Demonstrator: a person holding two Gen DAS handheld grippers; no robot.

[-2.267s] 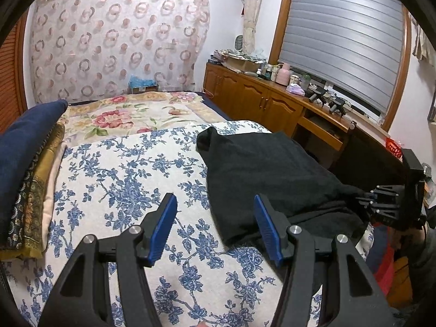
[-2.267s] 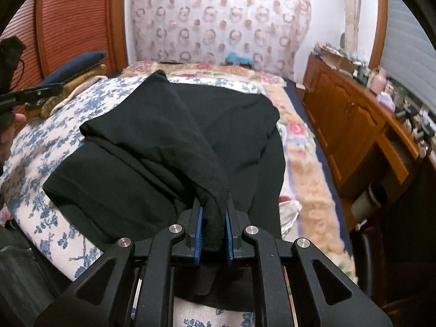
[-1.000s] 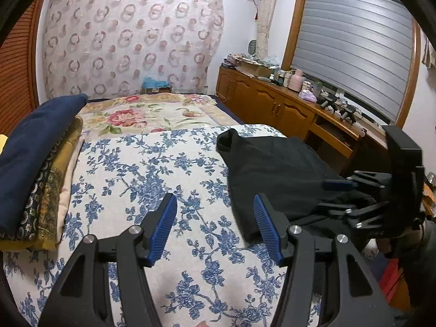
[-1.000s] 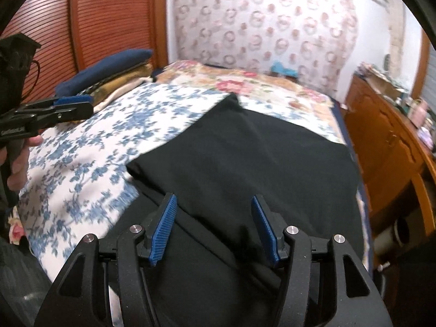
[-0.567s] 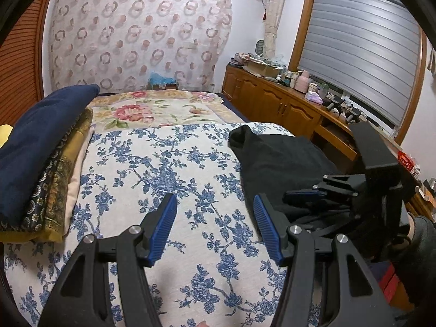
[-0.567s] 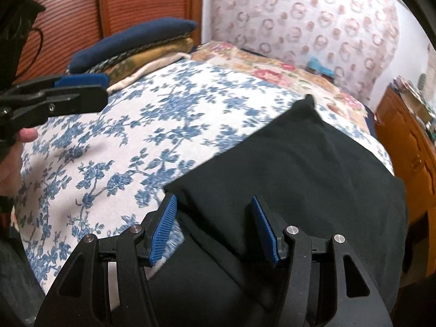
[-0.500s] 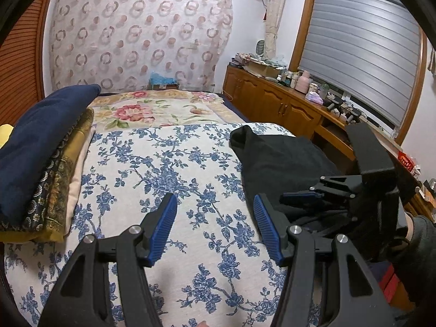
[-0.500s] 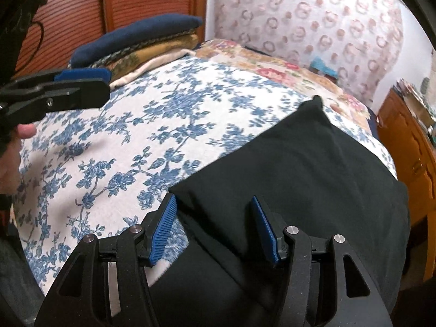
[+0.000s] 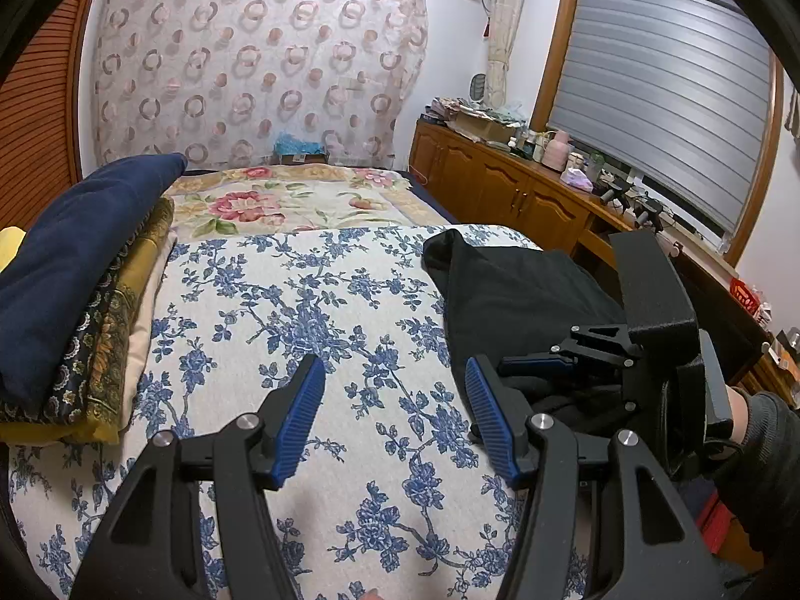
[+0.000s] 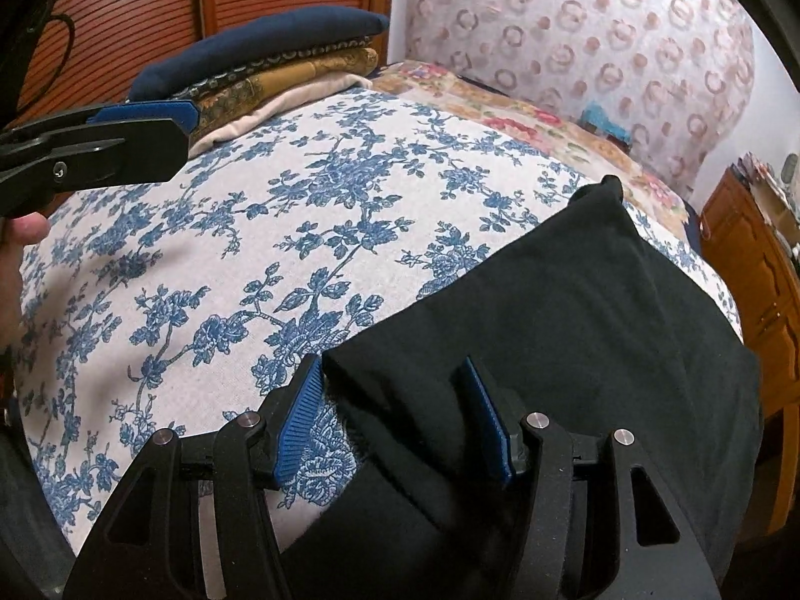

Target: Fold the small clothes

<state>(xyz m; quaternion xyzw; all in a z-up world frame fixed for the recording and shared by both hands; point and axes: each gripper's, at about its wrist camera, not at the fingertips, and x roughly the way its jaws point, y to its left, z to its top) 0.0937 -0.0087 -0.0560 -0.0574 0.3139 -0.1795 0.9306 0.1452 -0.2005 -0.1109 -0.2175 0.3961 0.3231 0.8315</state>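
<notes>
Black folded fabric garment (image 10: pixel 575 340) is laid flat on the right-hand part of the bed, on the blue-and-white floral bedspread (image 9: pixel 300 310). Its far corner (image 9: pixel 440 245) is raised to a small point, and its near left corner (image 10: pixel 350 365) lies on the bedspread. A wide bare stretch of bedspread is left open to the left of the garment. That stretch is bounded on the far left by a stack of folded cloths topped by a navy blue cushion (image 9: pixel 75 260), and on the right, beyond the bed edge, by a brown wooden cabinet row (image 9: pixel 505 195).

The right claw (image 10: pixel 395 415) is held about half open directly over the garment's near left corner. That corner lies between the blue ribbed pads (image 10: pixel 300 420), but it is not seen to be pressed by them.

The left claw (image 9: pixel 395 420) is likewise held about half open over bare bedspread, just left of the garment, with nothing gripped or touched.
</notes>
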